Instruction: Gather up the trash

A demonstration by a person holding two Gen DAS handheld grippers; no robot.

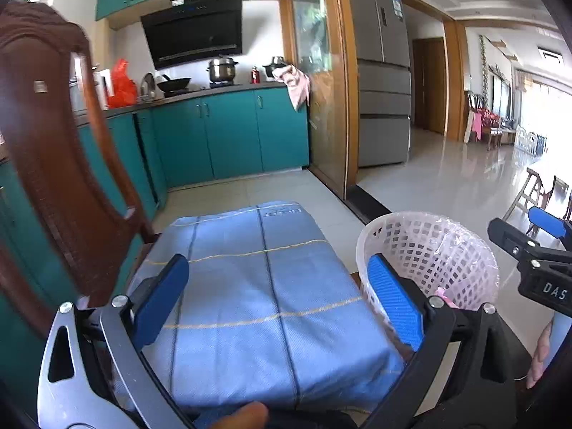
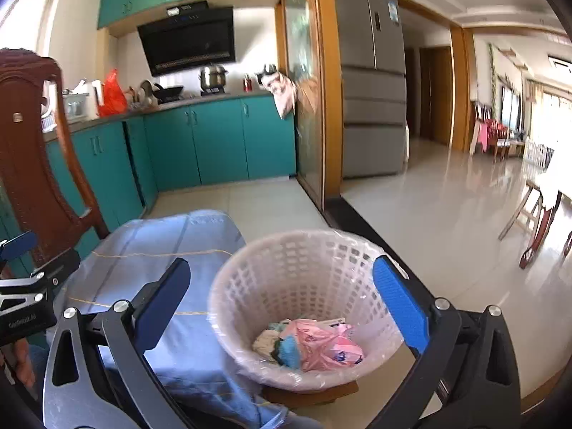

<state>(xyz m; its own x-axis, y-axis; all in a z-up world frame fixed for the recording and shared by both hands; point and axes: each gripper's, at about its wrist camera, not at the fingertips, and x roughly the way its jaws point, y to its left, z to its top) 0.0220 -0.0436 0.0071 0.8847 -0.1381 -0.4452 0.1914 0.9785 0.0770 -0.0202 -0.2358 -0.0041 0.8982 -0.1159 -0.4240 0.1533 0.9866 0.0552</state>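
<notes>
Both hand-held grippers hang with their pads spread apart and nothing between them, above a cloth-covered desk and a trash basket.

The left hand-held gripper (image 1: 279, 298) is over the blue cloth (image 1: 250, 286) on the desk; the right hand-held gripper (image 2: 282, 302) frames the white lattice basket (image 2: 304, 268), which stands at the desk's right edge and holds a pink bag (image 2: 329, 346) and other crumpled trash (image 2: 275, 345).
</notes>
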